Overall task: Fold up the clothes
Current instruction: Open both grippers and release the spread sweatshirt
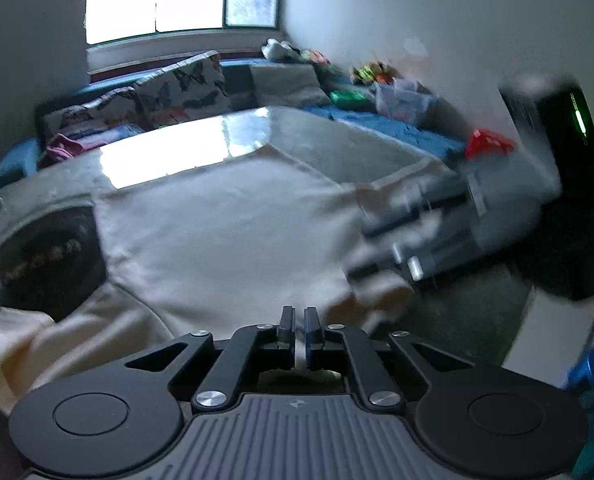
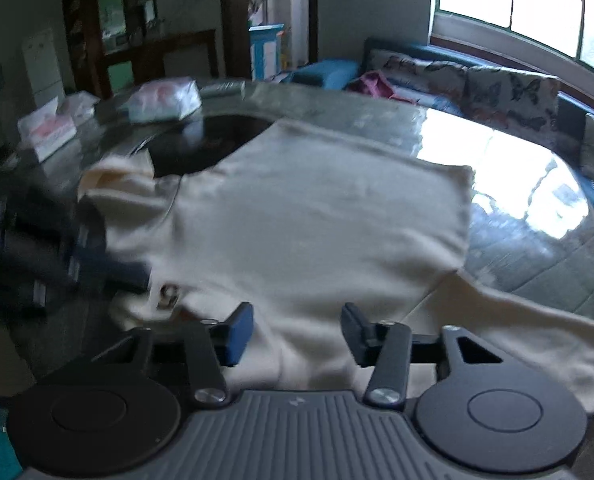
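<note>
A cream garment (image 1: 225,236) lies spread on the glossy table (image 1: 169,156); it also fills the right wrist view (image 2: 317,216). My left gripper (image 1: 299,326) hangs over the garment's near edge with its jaws nearly together and a thin gap between them; I cannot tell whether cloth is pinched. My right gripper (image 2: 297,332) is open, its jaws wide apart over the garment's near part. The right gripper shows blurred at the garment's right edge in the left wrist view (image 1: 381,256). The left gripper shows blurred at the garment's left side in the right wrist view (image 2: 97,268).
A dark round inset (image 1: 45,260) in the table lies left of the garment. Tissue packs (image 2: 165,100) and a box (image 2: 47,130) stand at the table's far left. A sofa with butterfly cushions (image 1: 177,88) and clutter runs under the window behind the table.
</note>
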A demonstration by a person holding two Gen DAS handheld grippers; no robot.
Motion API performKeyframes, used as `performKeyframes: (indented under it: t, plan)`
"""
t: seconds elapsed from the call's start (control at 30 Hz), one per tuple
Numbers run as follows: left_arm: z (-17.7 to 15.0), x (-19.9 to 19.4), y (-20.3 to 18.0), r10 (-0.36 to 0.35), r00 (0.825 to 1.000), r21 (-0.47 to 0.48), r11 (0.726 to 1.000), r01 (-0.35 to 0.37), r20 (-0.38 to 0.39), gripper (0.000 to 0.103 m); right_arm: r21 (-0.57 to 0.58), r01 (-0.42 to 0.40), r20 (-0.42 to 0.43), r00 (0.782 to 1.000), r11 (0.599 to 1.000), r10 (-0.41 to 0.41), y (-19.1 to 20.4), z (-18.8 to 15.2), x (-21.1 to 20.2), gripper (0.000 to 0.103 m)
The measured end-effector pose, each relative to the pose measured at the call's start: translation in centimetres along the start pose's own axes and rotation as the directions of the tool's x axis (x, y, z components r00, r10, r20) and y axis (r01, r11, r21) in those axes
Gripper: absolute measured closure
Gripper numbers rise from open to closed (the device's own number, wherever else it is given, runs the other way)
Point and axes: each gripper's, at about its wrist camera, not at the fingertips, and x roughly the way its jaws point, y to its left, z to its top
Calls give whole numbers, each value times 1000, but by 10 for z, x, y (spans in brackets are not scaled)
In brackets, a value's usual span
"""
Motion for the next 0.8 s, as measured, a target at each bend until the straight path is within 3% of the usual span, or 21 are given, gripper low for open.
performKeyframes:
  t: [0.13, 0.33, 0.43, 0.53, 0.6, 0.63, 0.8]
  plan:
    - [12, 12, 10, 41, 999, -36, 999, -41, 22, 98, -17, -14, -26, 1000, 1000, 14, 7, -10, -1, 64]
    - [7, 32, 18, 71, 997, -76, 994, -73, -23, 97, -17, -14, -12, 1000, 1000, 13, 6, -3, -7, 63]
    - [7, 24, 36, 156, 988, -108, 982, -155, 3, 87, -14, -13, -4, 1000, 1000, 13, 5, 1, -9, 57]
    - [8, 16, 61, 292, 956, -136, 948, -287, 20, 82, 4, -13, -3, 1000, 1000, 13, 3, 4, -3, 52]
    - [7, 13, 80, 399, 917, -133, 910, -394, 18, 65, 17, -14, -2, 1000, 1000, 14, 1, 6, 2, 51]
    - [6, 13, 90, 439, 898, -131, 891, -434, 10, 63, 23, -14, -2, 1000, 1000, 14, 1, 7, 4, 51]
    - [-3, 16, 122, 517, 855, -113, 848, -518, -38, 59, 38, -14, -9, 1000, 999, 14, -1, 9, 15, 42]
